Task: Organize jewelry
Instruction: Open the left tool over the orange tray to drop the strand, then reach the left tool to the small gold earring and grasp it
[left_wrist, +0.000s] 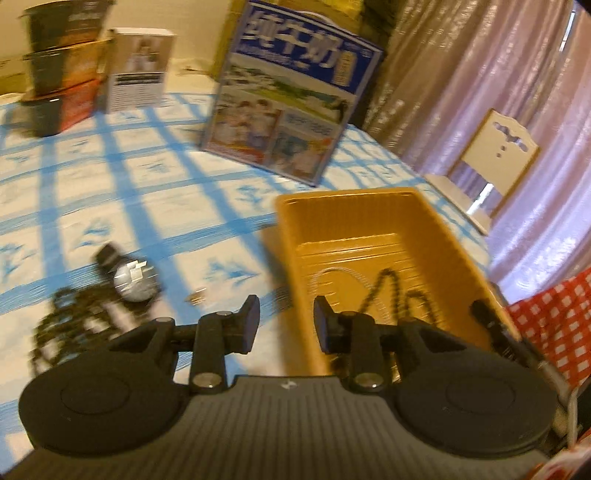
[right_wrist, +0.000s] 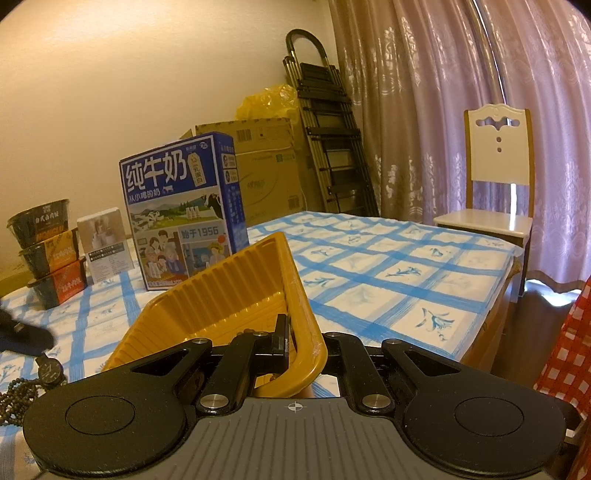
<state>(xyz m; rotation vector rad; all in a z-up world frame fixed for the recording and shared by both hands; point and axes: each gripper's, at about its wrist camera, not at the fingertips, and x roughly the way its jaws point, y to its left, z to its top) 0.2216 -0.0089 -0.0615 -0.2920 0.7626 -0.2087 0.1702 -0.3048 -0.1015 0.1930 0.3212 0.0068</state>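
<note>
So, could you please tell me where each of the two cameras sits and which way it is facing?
Left wrist: on the left tongs, looking down at the yellow tray, watch and beads; its open fingers show.
Right wrist: on the right tongs, clamped on the tray's rim, facing the chair.
Shared: tray, milk box, checked tablecloth.

Glossy ribbed yellow plastic tray (right_wrist: 236, 295), matt black plastic gripper (right_wrist: 295, 339) on its rim, printed cloth (right_wrist: 406, 258) underneath, shiny cardboard milk box (right_wrist: 181, 210) at eleven o'clock.
</note>
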